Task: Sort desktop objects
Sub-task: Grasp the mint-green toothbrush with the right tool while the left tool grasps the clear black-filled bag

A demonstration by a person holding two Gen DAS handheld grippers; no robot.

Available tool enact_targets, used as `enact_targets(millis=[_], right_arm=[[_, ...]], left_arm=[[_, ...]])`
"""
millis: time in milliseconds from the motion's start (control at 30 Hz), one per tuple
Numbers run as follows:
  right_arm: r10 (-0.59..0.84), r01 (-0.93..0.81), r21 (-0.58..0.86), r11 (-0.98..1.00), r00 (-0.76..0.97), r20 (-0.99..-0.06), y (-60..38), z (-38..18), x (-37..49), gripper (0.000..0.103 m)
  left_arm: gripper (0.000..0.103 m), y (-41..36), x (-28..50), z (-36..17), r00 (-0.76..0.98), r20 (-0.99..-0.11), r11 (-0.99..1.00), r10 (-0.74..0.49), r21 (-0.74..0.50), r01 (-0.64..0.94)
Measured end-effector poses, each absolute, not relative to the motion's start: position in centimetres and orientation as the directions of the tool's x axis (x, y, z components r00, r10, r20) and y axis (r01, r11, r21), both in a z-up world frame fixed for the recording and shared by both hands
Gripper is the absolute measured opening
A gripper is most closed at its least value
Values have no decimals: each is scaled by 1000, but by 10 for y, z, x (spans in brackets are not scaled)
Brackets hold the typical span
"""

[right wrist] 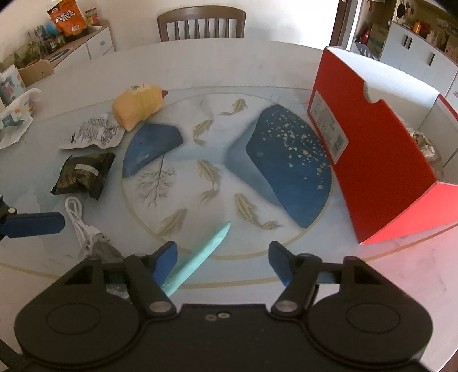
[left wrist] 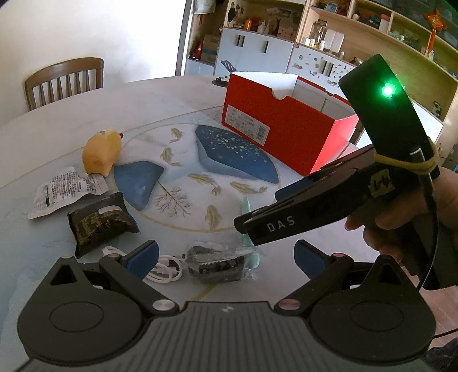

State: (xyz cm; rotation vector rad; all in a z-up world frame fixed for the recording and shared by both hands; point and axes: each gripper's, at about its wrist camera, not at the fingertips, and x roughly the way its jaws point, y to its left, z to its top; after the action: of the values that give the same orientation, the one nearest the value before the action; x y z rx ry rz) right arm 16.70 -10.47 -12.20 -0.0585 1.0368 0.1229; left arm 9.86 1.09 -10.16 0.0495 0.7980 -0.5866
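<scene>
While both grippers hang over the round table, the right gripper sits low above the mint-green pointed tool – jaws apart, nothing clamped; the left pad is just beside the tool's near end, can't tell if touching, the right pad is well clear of it. Tool lies flat on the tabletop, tip angled up-right toward the printed fish pattern. Left gripper also released, jaws wide, w/ the clear packet of dark bits and the white USB cable on the table betw. its pads, neither one gripped. Other items sit left of centre: black snack packet, white printed wrapper behind it, yellow plush toy further back, touching or just beside the wrapper's corner. Red shoebox stands open at the table's right side, label facing the middle – something crinkly shows inside, too hidden to ID. In left-wrist view the right gripper's black body crosses the frame from the right, a hand around its handle, green LED lit on top. Wooden chair at far side.
</scene>
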Motion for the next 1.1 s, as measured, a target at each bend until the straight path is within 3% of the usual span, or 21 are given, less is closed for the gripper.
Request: enact_targets(millis=[133,567,867,933,1100], right_arm=[[75,-134,10,991,489,-869,-102,-125,168,59],[104,-193,13,981,472,-875,-108,-127,168,53],[135,-249,13,968,482,-866,-105,-125,163,34],[155,-267,24,964,481,-863,-104,-125,162,13],[157,-268,25,963,482,-862,-103,-124,162,10]], left_arm=[[101,12,101,-103,547,-686,842,-480,-183,508],[91,9,104,-109,527,-702,841,-480,-198,503],[78,6,107,-115,515,-718,847,-468,-198,493],[73,5,108,-115,516,-722,850,-461,-192,491],[57,3,110,-116,508,-734,851,-451,-183,492]])
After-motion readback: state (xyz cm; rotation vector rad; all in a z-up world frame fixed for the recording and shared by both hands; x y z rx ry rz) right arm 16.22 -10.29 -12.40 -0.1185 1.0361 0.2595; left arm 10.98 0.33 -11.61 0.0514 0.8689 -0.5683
